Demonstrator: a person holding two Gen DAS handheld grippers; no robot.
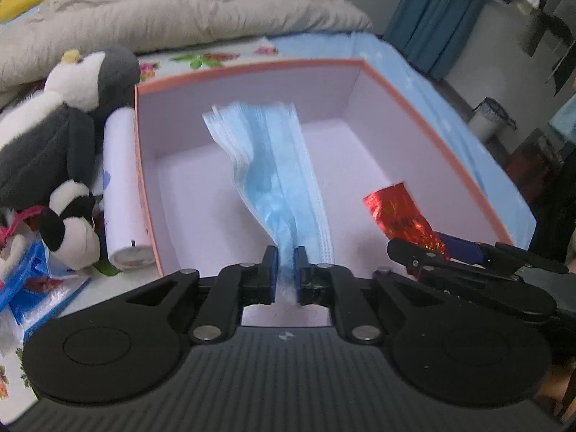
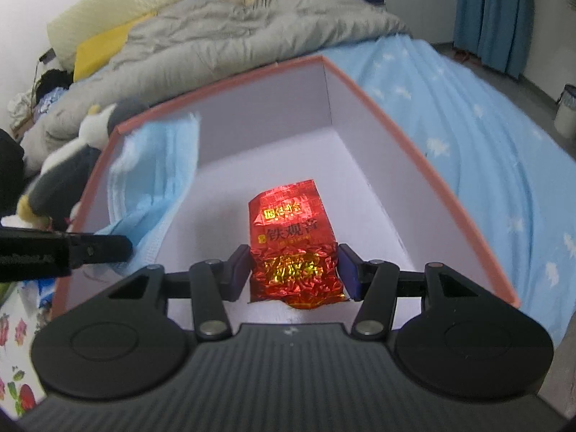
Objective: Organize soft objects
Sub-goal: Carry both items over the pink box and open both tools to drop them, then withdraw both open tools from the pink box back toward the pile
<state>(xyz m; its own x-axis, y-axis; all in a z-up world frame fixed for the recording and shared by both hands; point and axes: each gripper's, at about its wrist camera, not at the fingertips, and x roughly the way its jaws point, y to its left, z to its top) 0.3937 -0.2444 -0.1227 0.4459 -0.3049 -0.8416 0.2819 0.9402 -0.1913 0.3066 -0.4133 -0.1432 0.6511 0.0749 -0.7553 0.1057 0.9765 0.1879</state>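
An open pink-rimmed box [image 1: 248,68] with a white inside stands on the bed; it also shows in the right wrist view [image 2: 396,122]. My left gripper [image 1: 286,270] is shut on a stack of blue face masks [image 1: 273,165] and holds it over the box; the masks also show in the right wrist view [image 2: 151,180]. My right gripper [image 2: 293,270] holds a red foil tea packet [image 2: 291,237] between its pads, over the box near its front right; the packet also shows in the left wrist view [image 1: 399,216]. The right gripper shows in the left wrist view [image 1: 435,252].
A penguin plush [image 1: 61,115], a small panda plush [image 1: 72,219] and a white cylinder [image 1: 122,187] lie left of the box. Blue plastic packets [image 1: 32,288] lie at the front left. A grey duvet [image 1: 180,7] is behind. A bin [image 1: 489,118] stands on the floor right.
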